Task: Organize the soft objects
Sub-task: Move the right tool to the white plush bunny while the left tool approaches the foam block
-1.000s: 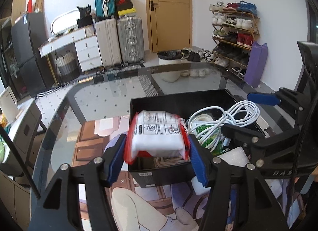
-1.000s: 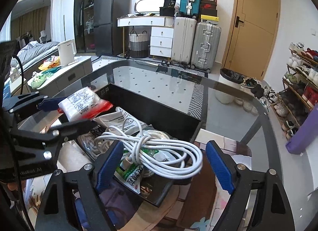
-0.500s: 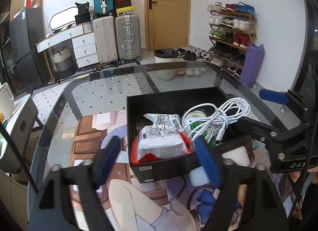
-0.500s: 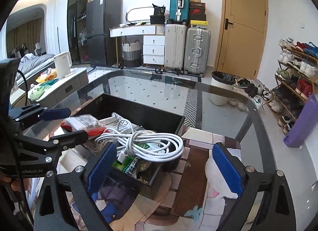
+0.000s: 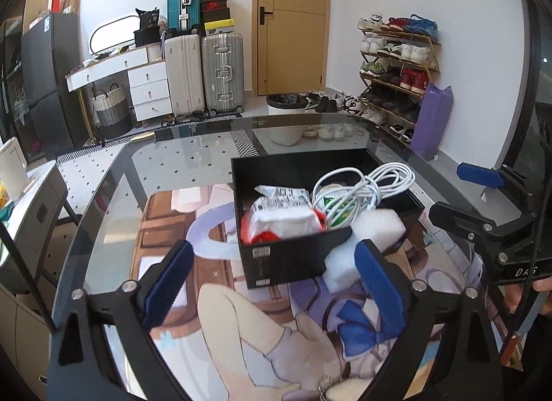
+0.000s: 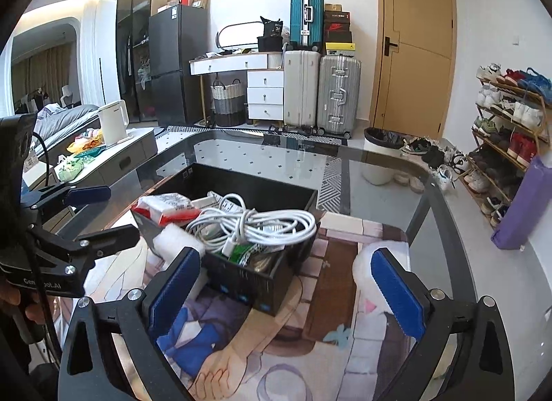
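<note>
A black box [image 5: 286, 259] stands on a printed mat on the glass table. In it lie a white and red packet [image 5: 279, 218], a coil of white cable [image 5: 365, 183] and a green pack [image 6: 245, 252]. A white foam block [image 5: 379, 225] leans at the box's near right corner. My left gripper [image 5: 272, 277] hangs just short of the box, its jaws opening, with nothing between them. My right gripper [image 6: 286, 283] is also short of the box [image 6: 248, 190], jaws opening and empty. The cable coil [image 6: 262, 225] and the packet [image 6: 162, 206] lie beyond it.
Another white soft piece [image 6: 364, 270] lies on the mat [image 6: 331, 297] behind my right gripper's right finger. The table's glass [image 5: 172, 159] stretches to the far side. Beyond it are suitcases [image 5: 220, 73], a bin [image 6: 379, 156] and a shoe rack [image 5: 396, 66]. A hand [image 5: 541, 294] holds the other gripper.
My left gripper let go of the white and red packet, which now lies in the box, and drew back. My right gripper opened wider and backed away from the cable coil.
</note>
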### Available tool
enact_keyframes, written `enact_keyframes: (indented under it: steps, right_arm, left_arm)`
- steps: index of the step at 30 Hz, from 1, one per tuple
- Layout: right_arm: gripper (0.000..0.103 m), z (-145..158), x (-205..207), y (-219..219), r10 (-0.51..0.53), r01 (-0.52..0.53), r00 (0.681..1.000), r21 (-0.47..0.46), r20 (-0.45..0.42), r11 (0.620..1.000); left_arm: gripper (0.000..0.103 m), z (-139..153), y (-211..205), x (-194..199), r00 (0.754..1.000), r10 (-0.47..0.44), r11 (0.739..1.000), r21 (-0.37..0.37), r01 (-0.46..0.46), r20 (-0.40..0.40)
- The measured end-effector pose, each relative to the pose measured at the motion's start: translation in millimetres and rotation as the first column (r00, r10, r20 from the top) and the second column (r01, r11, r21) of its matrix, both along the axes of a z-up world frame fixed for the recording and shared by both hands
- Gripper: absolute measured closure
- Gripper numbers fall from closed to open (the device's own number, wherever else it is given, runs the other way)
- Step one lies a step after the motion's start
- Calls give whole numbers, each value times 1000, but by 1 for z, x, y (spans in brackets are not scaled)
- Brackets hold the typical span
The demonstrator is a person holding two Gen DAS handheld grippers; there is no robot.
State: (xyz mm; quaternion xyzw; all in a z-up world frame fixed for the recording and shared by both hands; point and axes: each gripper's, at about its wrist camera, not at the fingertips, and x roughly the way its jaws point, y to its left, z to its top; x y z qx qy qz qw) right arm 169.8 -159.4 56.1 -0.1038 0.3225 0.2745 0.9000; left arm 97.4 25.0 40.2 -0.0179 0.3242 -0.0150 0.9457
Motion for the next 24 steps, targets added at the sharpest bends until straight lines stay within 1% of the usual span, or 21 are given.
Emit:
enact_keyframes:
  steps: [7, 13, 24]
  right_arm:
    - [2, -4, -10, -11, -4, 4, 999, 16, -36, 1000]
    - [2, -4, -20, -13, 14, -14, 999, 1, -48, 1000]
    - [2, -2, -32, -7, 84, -86, 993, -21, -88, 996]
  left_arm:
    - [5, -3, -2, -16, 1000, -2, 1000, 2, 2, 2]
    - [4, -6, -9, -28, 1000, -18, 1000, 12, 18, 4]
    - [4, -18, -15, -42, 999, -24, 1000, 11, 25, -31]
